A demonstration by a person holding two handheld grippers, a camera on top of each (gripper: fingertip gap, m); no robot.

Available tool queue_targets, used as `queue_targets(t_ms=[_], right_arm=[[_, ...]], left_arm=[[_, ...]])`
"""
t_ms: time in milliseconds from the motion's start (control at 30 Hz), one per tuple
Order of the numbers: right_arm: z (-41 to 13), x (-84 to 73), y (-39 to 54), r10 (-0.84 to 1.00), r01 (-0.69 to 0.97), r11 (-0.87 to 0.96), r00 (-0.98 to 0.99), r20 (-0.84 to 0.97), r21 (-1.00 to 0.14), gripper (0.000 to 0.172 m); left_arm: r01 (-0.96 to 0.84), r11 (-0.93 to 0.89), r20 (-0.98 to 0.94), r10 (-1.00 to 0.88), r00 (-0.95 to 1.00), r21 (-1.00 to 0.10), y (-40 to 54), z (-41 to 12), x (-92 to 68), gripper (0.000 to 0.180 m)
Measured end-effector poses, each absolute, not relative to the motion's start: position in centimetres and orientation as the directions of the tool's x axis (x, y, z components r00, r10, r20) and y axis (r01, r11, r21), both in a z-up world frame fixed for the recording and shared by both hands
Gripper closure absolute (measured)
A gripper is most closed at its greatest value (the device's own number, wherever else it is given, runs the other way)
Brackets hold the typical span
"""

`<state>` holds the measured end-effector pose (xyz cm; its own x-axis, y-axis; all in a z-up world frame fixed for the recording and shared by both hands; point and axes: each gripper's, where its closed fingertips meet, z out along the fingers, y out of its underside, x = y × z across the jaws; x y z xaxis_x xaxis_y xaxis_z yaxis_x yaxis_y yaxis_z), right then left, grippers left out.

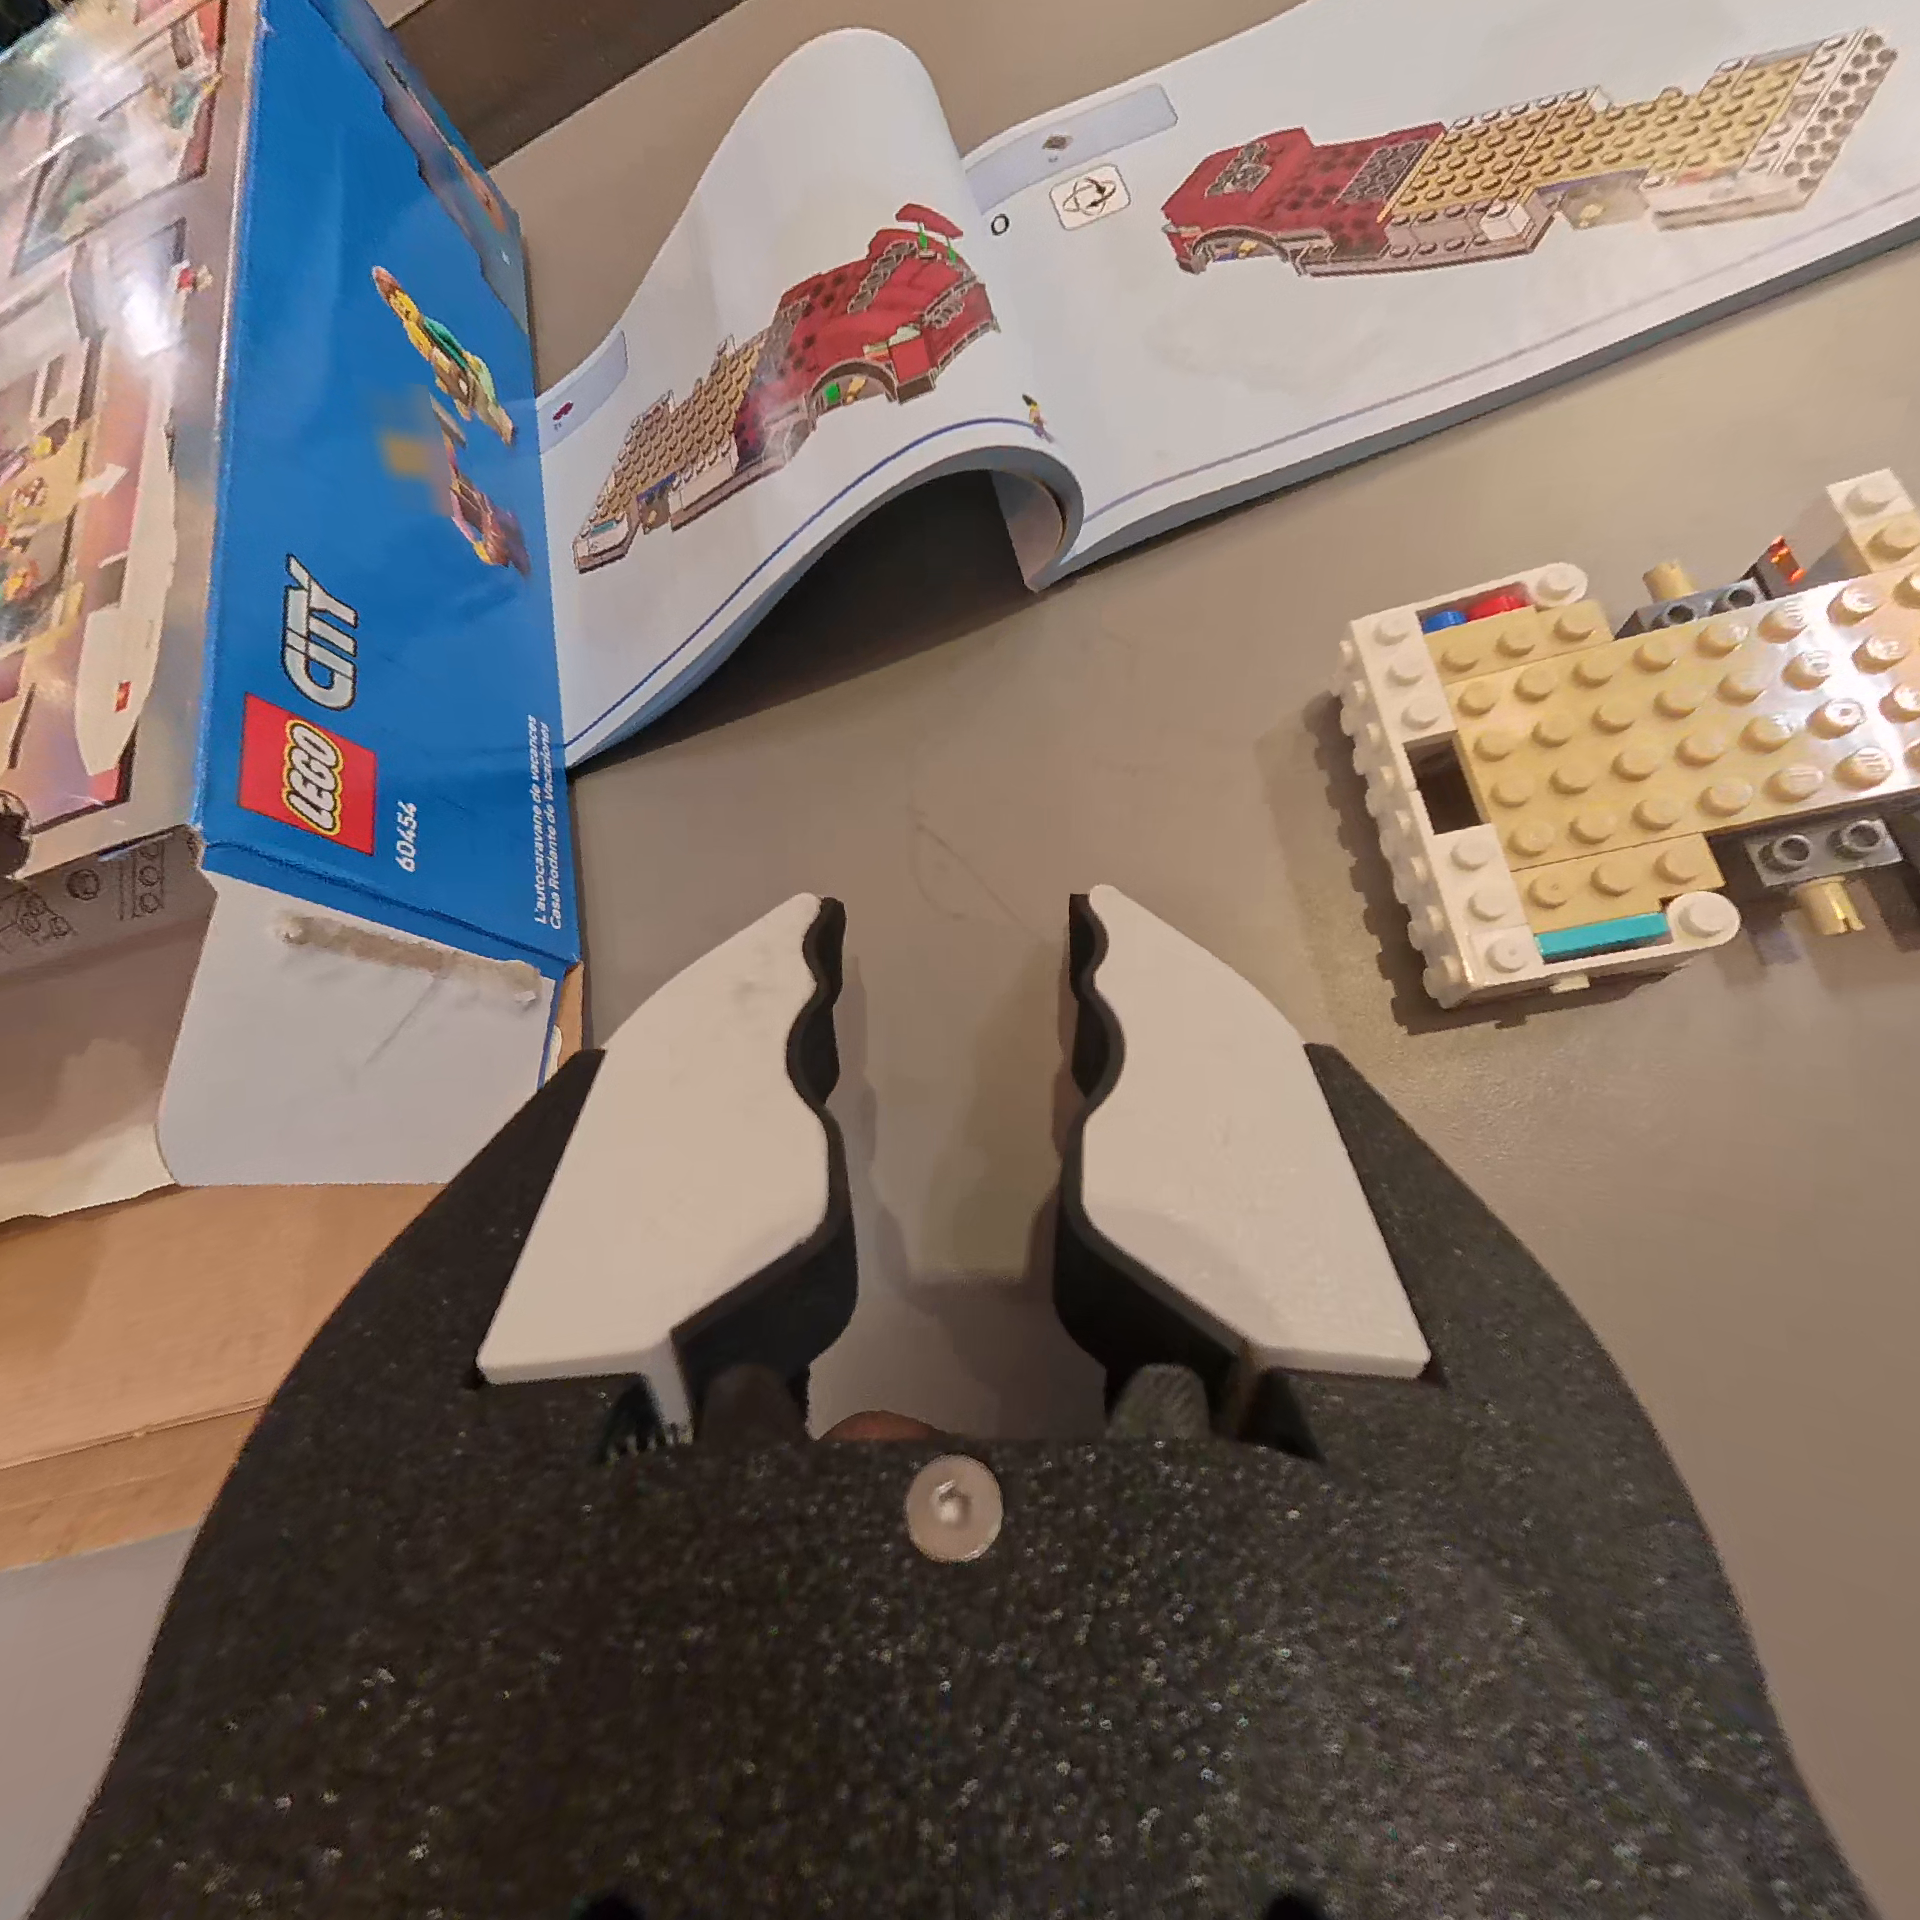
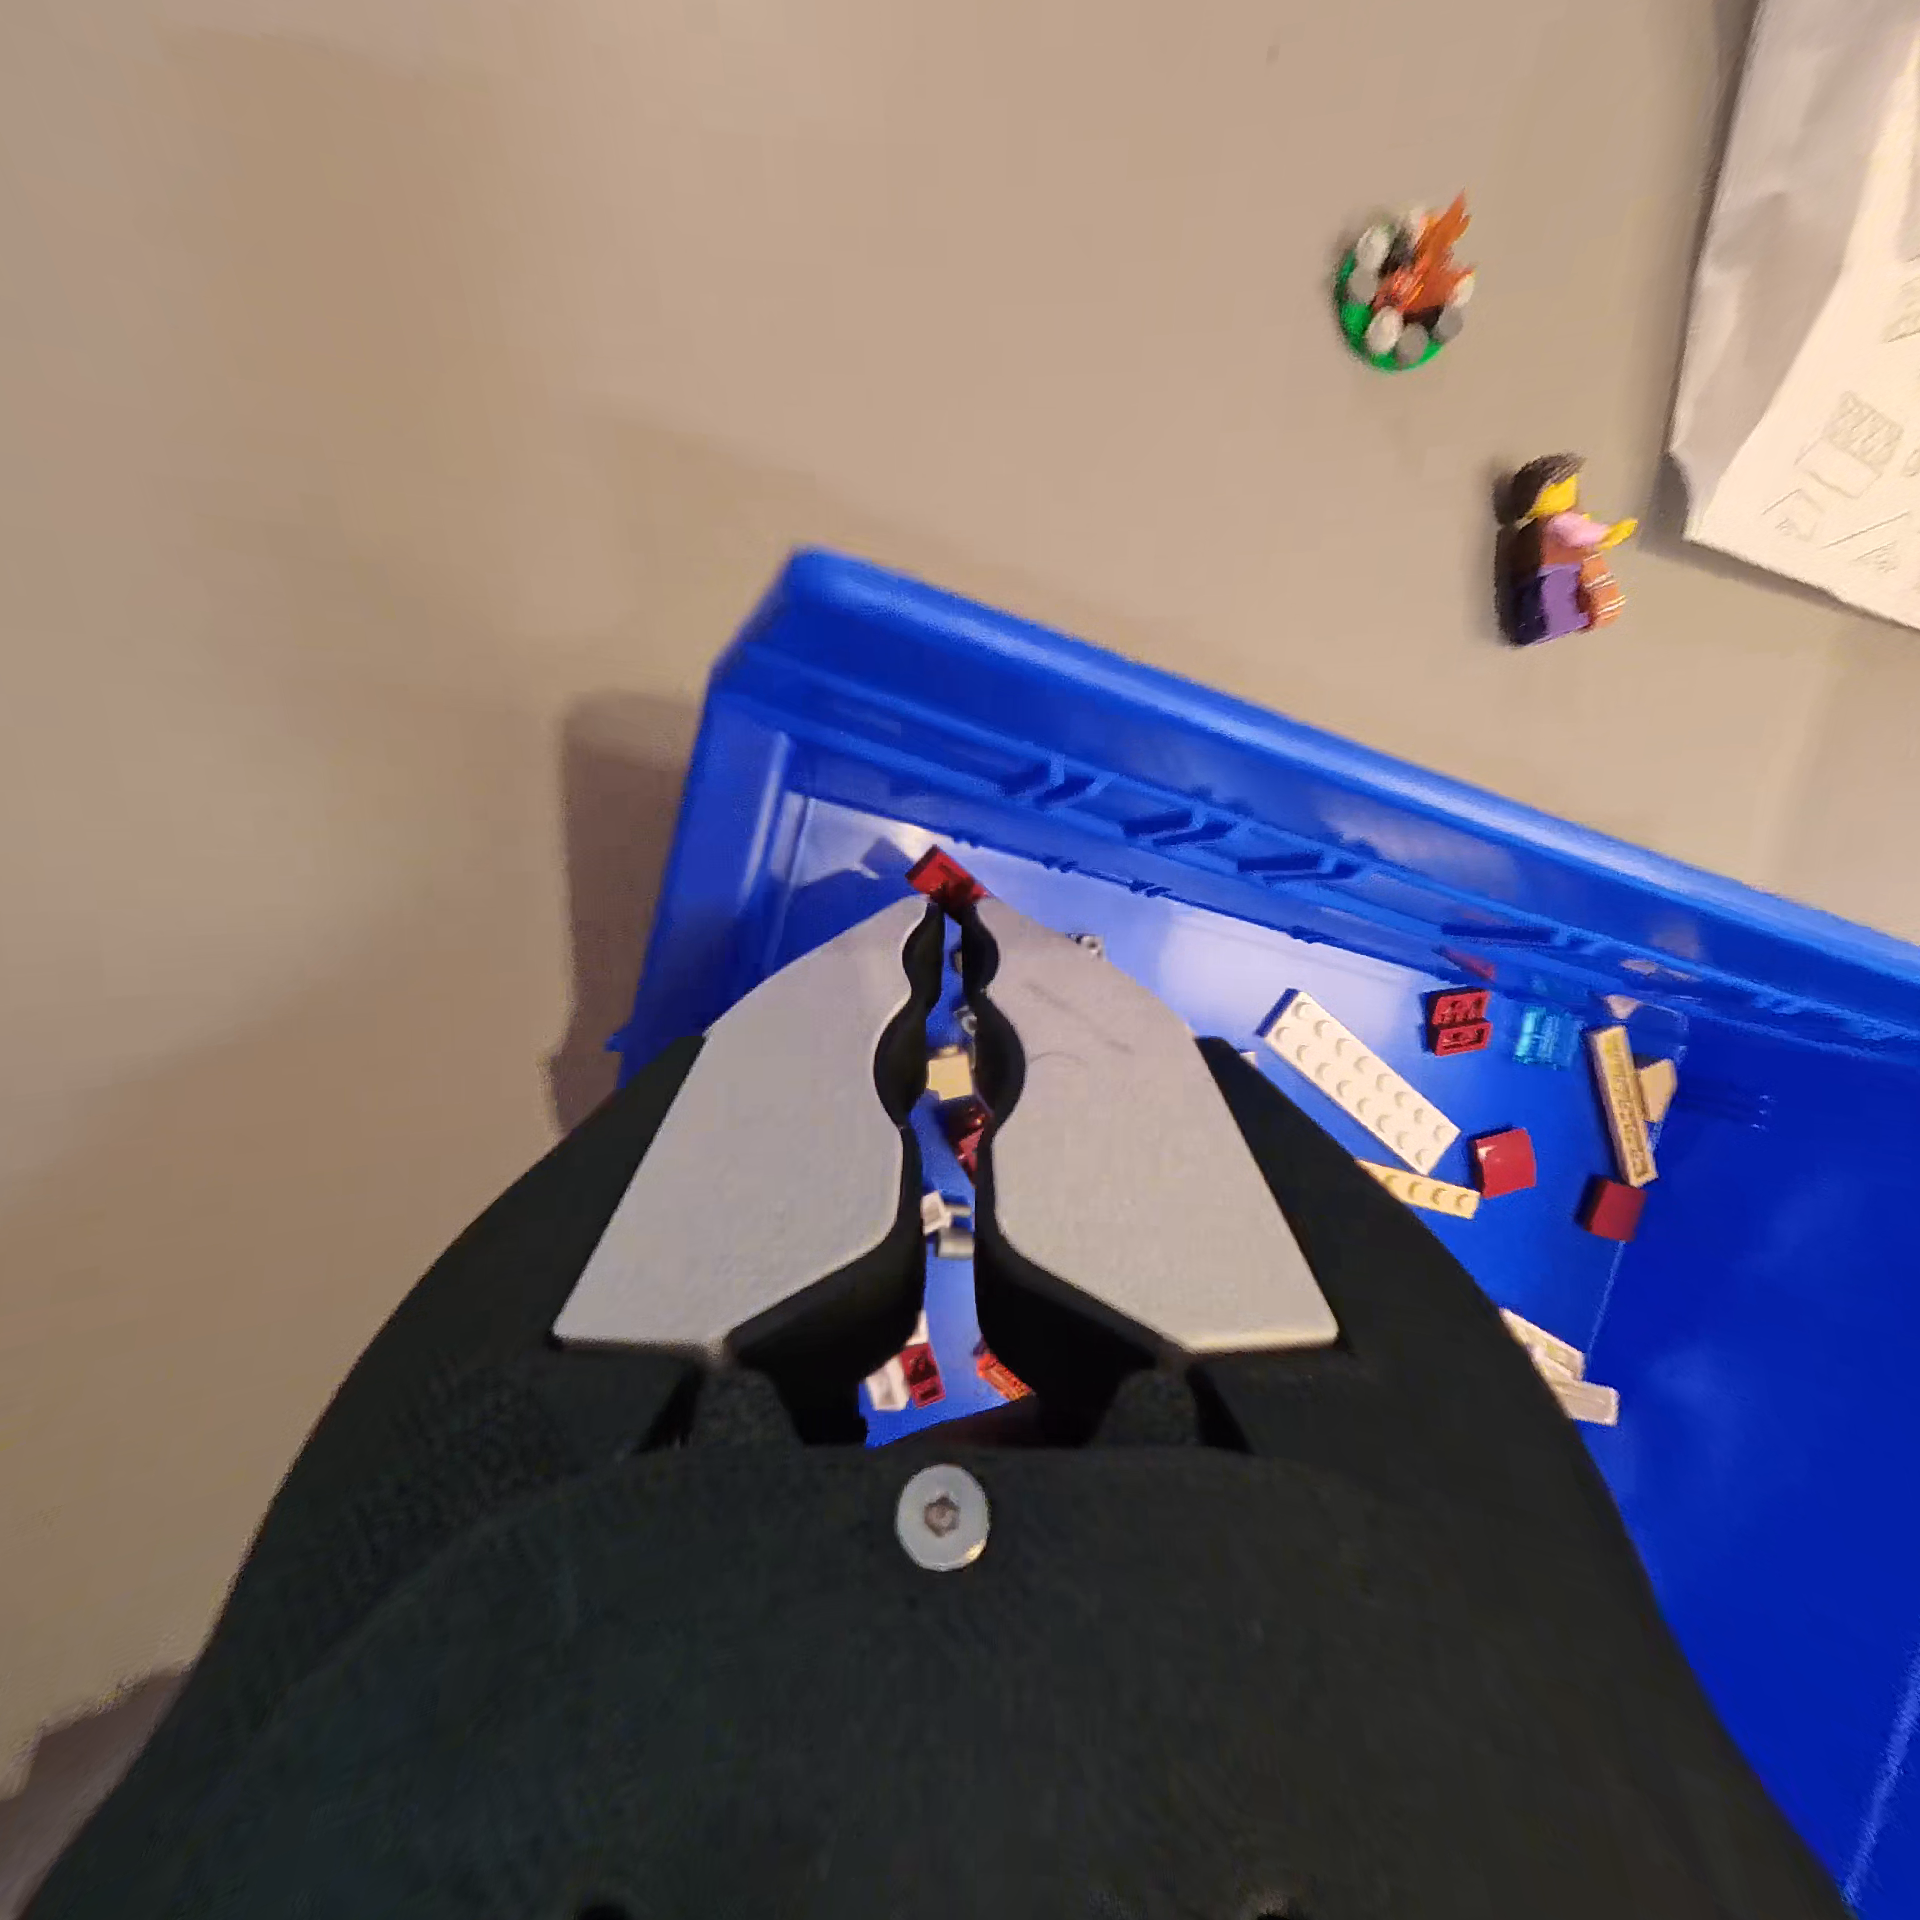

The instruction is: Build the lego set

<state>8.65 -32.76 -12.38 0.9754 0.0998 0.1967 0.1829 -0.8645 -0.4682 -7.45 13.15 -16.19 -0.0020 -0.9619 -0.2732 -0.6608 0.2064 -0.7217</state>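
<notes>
In the right wrist view my right gripper is shut on a small red lego piece, pinched at the very fingertips above the blue bin. The bin holds several loose pieces: a white plate, dark red pieces, tan plates and a clear blue piece. In the left wrist view my left gripper is open and empty over the bare grey table. The partly built tan and white lego base lies to its right.
The open instruction booklet lies ahead of the left gripper, and the blue lego box stands at the left on a wooden board. A minifigure, a small campfire build and a white paper bag lie beyond the bin. The left gripper's tips are roughly 50 centimeters from the right gripper's.
</notes>
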Motion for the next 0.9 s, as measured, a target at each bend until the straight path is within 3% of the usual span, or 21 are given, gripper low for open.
queue_targets(t_ms=[167, 300, 433, 533, 700, 900], right_arm=[[-7.6, 3.2, -29.6, 0.098, 0.213, -0.765, 0.971, 0.217, -0.608, 0.169], [-10.5, -2.8, -25.4, 0.152, 0.220, -0.704, 0.976, 0.159, -0.676, 0.169], [-16.0, -4.5, -22.9, 0.111, 0.161, -0.741, 0.987, 0.117, -0.652, 0.169], [-17.3, -4.3, -22.6, 0.082, 0.160, -0.759, 0.985, 0.151, -0.631, 0.169], [-15.9, -4.0, -23.5, 0.073, 0.146, -0.750, 0.988, 0.139, -0.645, 0.157], [-11.2, -1.8, -28.2, 0.069, 0.155, -0.754, 0.985, 0.157, -0.638, 0.157]], left_arm=[[-0.663, 0.210, -0.279, -0.960, -0.003, -0.718, 13.2, -16.2, -7.4, 0.138], [-0.666, 0.229, -0.297, -0.955, -0.012, -0.709, 13.0, -16.3, -7.4, 0.138], [-0.665, 0.224, -0.283, -0.959, -0.020, -0.713, 12.9, -16.3, -7.4, 0.138], [-0.661, 0.220, -0.271, -0.962, -0.026, -0.717, 12.9, -16.3, -7.4, 0.138], [-0.671, 0.215, -0.267, -0.963, -0.027, -0.710, 12.9, -16.5, -7.4, 0.138], [-0.668, 0.220, -0.279, -0.960, -0.019, -0.711, 13.0, -16.4, -7.4, 0.138]])
